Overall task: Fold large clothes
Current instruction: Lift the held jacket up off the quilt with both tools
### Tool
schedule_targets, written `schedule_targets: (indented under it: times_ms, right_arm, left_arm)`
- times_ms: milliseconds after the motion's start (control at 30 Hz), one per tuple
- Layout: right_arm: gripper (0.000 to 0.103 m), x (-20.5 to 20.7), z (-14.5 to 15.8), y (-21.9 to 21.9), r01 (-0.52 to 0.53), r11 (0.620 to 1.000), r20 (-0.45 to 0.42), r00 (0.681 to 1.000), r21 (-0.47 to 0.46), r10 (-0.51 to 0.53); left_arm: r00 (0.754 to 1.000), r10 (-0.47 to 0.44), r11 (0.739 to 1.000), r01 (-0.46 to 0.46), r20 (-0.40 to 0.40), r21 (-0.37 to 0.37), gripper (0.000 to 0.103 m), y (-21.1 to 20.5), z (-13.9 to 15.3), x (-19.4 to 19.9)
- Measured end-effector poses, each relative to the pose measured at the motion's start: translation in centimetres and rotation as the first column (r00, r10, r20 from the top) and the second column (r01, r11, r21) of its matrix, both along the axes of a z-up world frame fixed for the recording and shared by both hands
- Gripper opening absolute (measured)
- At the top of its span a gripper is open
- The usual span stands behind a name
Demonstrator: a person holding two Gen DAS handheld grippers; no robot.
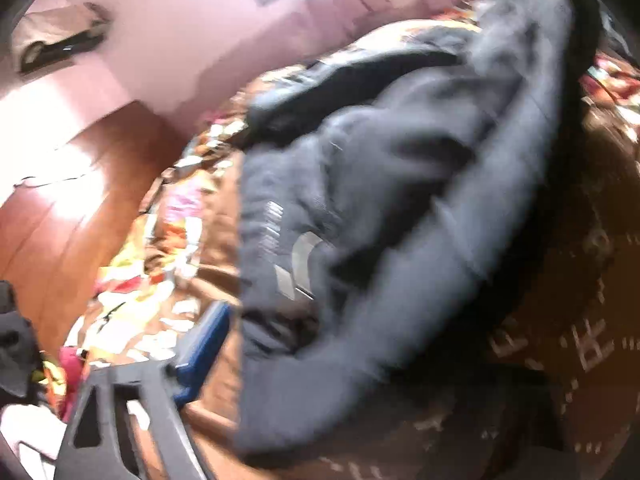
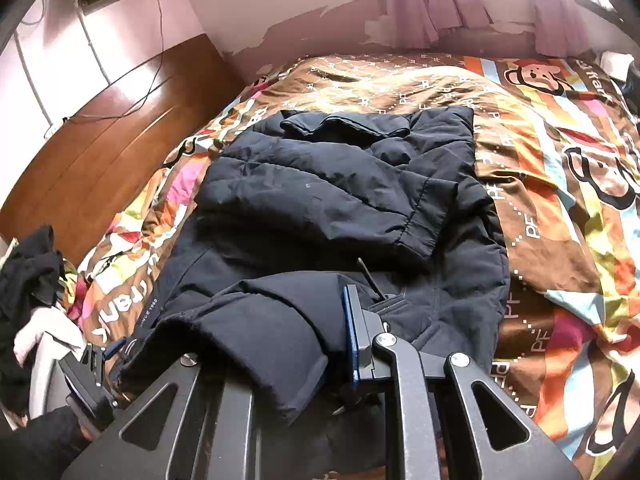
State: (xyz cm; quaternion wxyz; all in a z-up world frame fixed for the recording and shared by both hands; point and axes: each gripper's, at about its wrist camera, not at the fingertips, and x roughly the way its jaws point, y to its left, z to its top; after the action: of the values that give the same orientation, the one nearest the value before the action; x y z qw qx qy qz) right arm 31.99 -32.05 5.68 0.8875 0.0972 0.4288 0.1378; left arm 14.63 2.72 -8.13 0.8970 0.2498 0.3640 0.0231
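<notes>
A large dark navy padded jacket (image 2: 340, 200) lies on the bed, its sleeves folded across the body. My right gripper (image 2: 280, 344) is at the jacket's near hem, and a thick fold of the hem fills the space between its fingers; the blue-padded right finger (image 2: 352, 336) presses against it. My left gripper (image 2: 108, 356) shows at the lower left of the right wrist view, at the jacket's left hem corner. The left wrist view is blurred: the jacket (image 1: 380, 200) fills it and hangs over the right finger, and only the blue left finger (image 1: 204, 344) shows.
The bed carries a brown and multicoloured cartoon-print cover (image 2: 560, 200). A wooden headboard (image 2: 100, 140) runs along the left. A pile of dark and white clothes (image 2: 32, 300) lies at the left edge. Pink curtains (image 2: 440, 0) hang at the far wall.
</notes>
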Motion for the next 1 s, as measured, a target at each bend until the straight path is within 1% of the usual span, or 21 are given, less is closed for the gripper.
schedule_targets:
  times_ms: [33,133,200,300,400,467,600,667,733,767,800,833,900,933,967,1000]
  right_arm:
    - [0.015,0.0,0.0,-0.2,-0.001,1.0,0.002,1.0,0.001,0.001]
    - [0.015,-0.5,-0.2,-0.6,0.001,1.0,0.015,1.0,-0.013,0.0]
    - [0.015,-1.0,-0.5,-1.1,0.008,1.0,0.026,1.0,-0.016,-0.007]
    - [0.015,-1.7,-0.5,-2.1,0.024,1.0,0.031,0.999,-0.005,-0.024]
    - [0.015,-2.1,-0.8,-3.2,0.036,0.999,0.026,0.999,0.02,-0.036]
    - [0.015,-2.4,-1.1,-3.7,0.031,0.999,0.024,0.999,0.026,-0.032]
    - [0.016,-3.1,-2.1,-4.0,0.005,0.999,0.01,1.0,0.031,-0.006]
    - [0.018,-3.6,-2.8,-4.0,-0.005,0.999,0.002,1.0,0.036,0.005]
    - [0.024,-4.4,-3.5,-3.8,-0.018,0.999,0.001,1.0,0.029,0.018]
    - [0.032,-4.8,-3.9,-3.6,-0.022,0.999,0.001,1.0,0.026,0.022]
    - [0.043,-5.3,-4.2,-3.4,-0.027,0.999,0.004,1.0,0.023,0.027]
    - [0.047,-5.9,-4.5,-3.2,-0.031,0.999,0.011,0.999,0.018,0.03]
    - [0.062,-7.2,-5.3,-2.5,-0.049,0.999,0.031,0.998,-0.001,0.049]
    - [0.066,-7.9,-5.6,-2.0,-0.062,0.998,0.046,0.997,-0.007,0.062]
    - [0.074,-8.7,-5.9,-1.4,-0.071,0.997,0.064,0.995,-0.023,0.073]
    - [0.076,-9.4,-6.1,-0.8,-0.078,0.996,0.081,0.993,-0.046,0.082]
  left_arm:
    - [1.0,0.007,1.0,-0.007,0.015,-0.006,0.069,0.2,0.5,0.2]
    - [0.996,0.008,1.0,-0.006,0.086,-0.019,0.059,0.5,2.6,0.3]
    - [0.99,-0.014,1.0,0.017,0.14,-0.02,0.041,0.4,4.2,0.2]
    - [0.981,-0.038,0.999,0.042,0.191,-0.015,0.032,0.1,6.1,0.3]
    - [0.979,-0.052,0.998,0.06,0.199,-0.035,0.023,0.0,7.9,1.6]
    - [0.979,-0.055,0.996,0.066,0.195,-0.052,0.021,-0.1,9.1,2.5]
    - [0.988,-0.045,0.993,0.06,0.148,-0.099,0.018,0.0,11.5,5.4]
    - [0.99,-0.04,0.992,0.055,0.135,-0.112,0.018,-0.3,12.3,6.5]
    - [0.991,-0.034,0.993,0.048,0.126,-0.112,0.018,-0.8,12.9,7.5]
    - [0.992,-0.029,0.993,0.042,0.121,-0.112,0.018,-1.0,13.2,7.9]
    - [0.993,-0.022,0.992,0.036,0.116,-0.117,0.017,-1.2,13.4,8.4]
    - [0.993,-0.015,0.992,0.029,0.113,-0.123,0.017,-1.4,13.5,8.6]
    - [0.995,0.003,0.989,0.012,0.103,-0.147,0.017,-1.4,13.9,9.1]
    - [0.995,0.009,0.988,0.007,0.102,-0.153,0.017,-1.5,13.9,9.1]
    - [0.995,0.011,0.988,0.005,0.102,-0.155,0.017,-1.6,14.0,9.3]
    - [0.995,0.012,0.988,0.004,0.101,-0.156,0.017,-1.9,14.1,9.5]
